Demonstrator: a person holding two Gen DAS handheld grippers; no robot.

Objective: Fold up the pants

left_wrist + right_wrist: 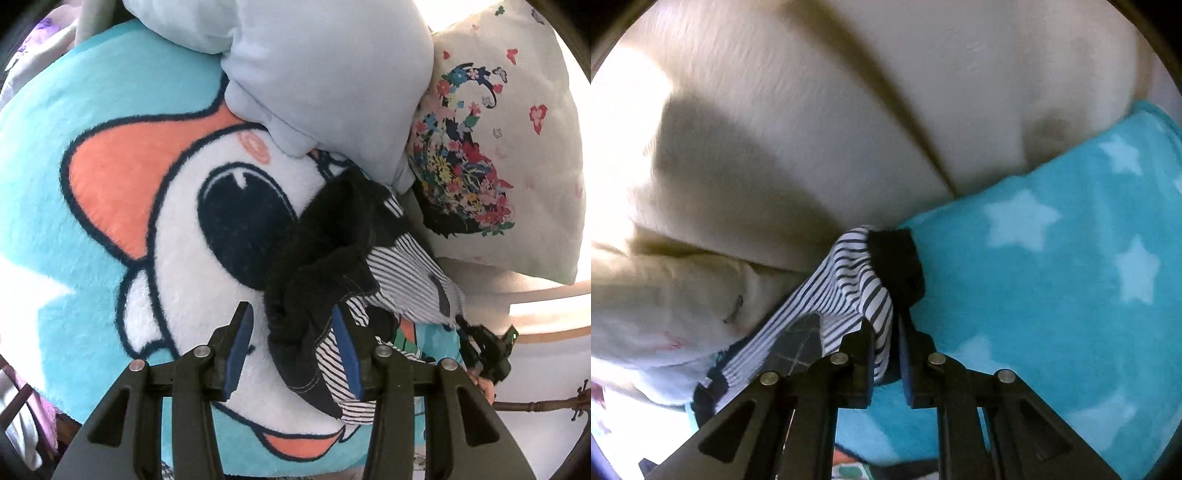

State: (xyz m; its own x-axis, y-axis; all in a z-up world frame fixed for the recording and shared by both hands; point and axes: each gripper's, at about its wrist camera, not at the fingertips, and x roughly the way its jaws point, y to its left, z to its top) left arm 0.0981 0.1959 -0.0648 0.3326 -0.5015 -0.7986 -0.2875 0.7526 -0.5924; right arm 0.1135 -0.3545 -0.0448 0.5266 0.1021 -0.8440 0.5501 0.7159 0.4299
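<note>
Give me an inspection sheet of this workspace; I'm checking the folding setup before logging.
Surface: turquoise fleece blanket with cartoon print and stars.
Job's things: striped pants with black waistband, bunched, not flat.
Clutter: pale blue garment, flowered pillow.
Grippers: left gripper jaws apart, pants between, one pad clear; right gripper shut on pants.
Cables: nothing seen.
Surroundings: cream cushion, dark wooden rail.

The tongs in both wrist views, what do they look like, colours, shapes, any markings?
The left tongs and right tongs look alike: matte black angular plastic arms with triangular cut-outs, round silver pins at the pivots, and flat fingers faced with blue pads. No cables or printed markings show on them. In the left view, the far device carries a small green light. No sleeve is visible.
</note>
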